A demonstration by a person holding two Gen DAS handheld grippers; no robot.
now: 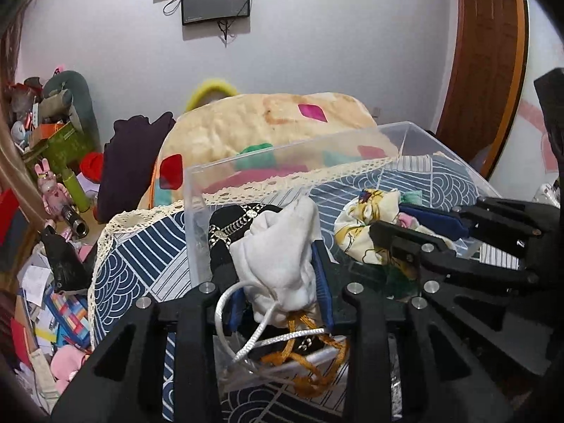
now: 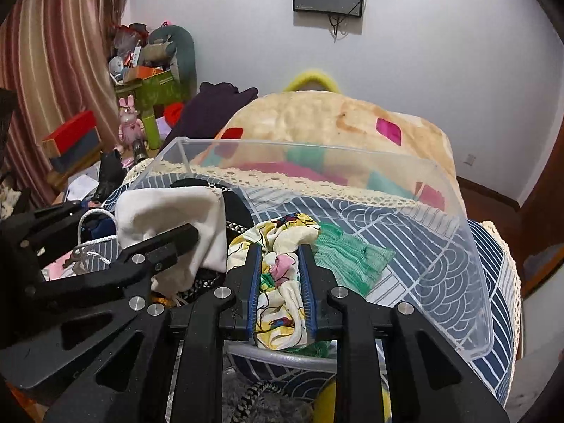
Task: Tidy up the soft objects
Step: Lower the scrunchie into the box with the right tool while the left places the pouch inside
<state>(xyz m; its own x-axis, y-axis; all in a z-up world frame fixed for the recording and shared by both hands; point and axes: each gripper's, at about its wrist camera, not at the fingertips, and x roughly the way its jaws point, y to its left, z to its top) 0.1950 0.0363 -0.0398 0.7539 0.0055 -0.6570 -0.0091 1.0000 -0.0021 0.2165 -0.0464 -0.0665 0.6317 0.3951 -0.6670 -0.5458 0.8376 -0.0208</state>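
- Left claw [image 1: 278,264] clamped on white drawstring pouch [image 1: 282,246], long axis along the fingers, cord end nearest camera, over clear bin [image 1: 405,134].
- Right claw [image 2: 280,282] pinching floral cloth [image 2: 278,282] lengthwise, inside same bin.

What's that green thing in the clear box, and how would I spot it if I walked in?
Find the clear plastic box sitting on the blue patterned cloth. Inside, toward its right side, a green mesh piece lies flat on the bottom, right beside the floral cloth held in the right-hand tool's jaws. It is the only green, net-like item there; its neighbours are floral, white or black.
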